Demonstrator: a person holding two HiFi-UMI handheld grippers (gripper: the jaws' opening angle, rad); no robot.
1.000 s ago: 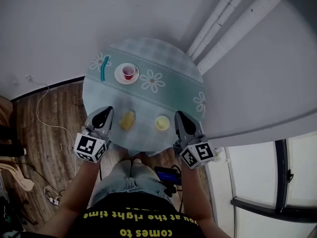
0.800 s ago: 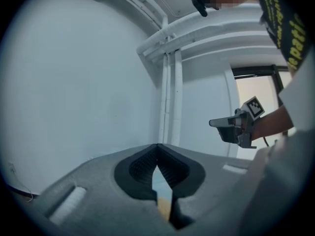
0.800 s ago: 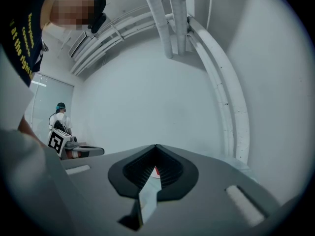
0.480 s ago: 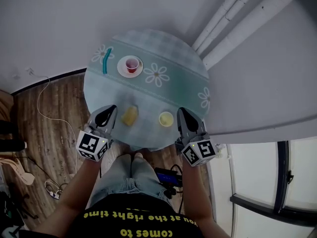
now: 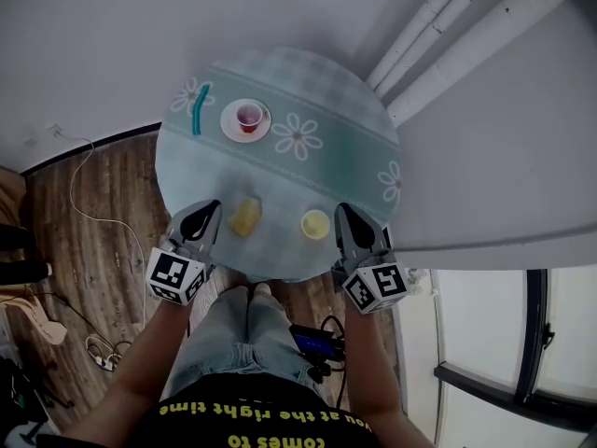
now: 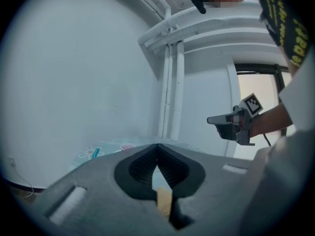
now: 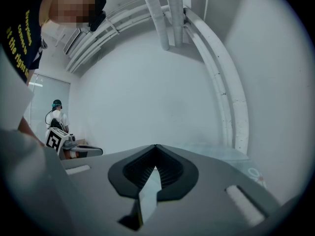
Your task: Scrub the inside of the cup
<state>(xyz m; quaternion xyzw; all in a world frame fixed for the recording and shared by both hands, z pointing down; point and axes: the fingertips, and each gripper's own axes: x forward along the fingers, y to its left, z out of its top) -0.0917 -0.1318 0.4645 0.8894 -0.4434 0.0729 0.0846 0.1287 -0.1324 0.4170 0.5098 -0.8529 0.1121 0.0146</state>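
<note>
A round table [image 5: 345, 157] with a pale teal flowered cloth holds a small red cup [image 5: 248, 117] on a white saucer at the far side. A teal brush [image 5: 197, 110] lies left of it. Nearer me lie a yellow sponge [image 5: 244, 217] and a yellow cup [image 5: 315, 224]. My left gripper [image 5: 207, 210] hovers at the near edge just left of the sponge, shut and empty. My right gripper [image 5: 343, 212] hovers right of the yellow cup, also shut and empty. In the left gripper view the sponge [image 6: 164, 200] shows below the shut jaws, and the right gripper [image 6: 231, 124] hangs at the right.
White pipes [image 5: 438, 26] run along the wall behind the table. A wooden floor with a white cable [image 5: 79, 203] lies to the left, and a window frame [image 5: 522, 343] to the right. A second person [image 7: 56, 114] stands far off in the right gripper view.
Both grippers have sunk a little at the table's near edge, still shut. The table sits slightly higher in the head view.
</note>
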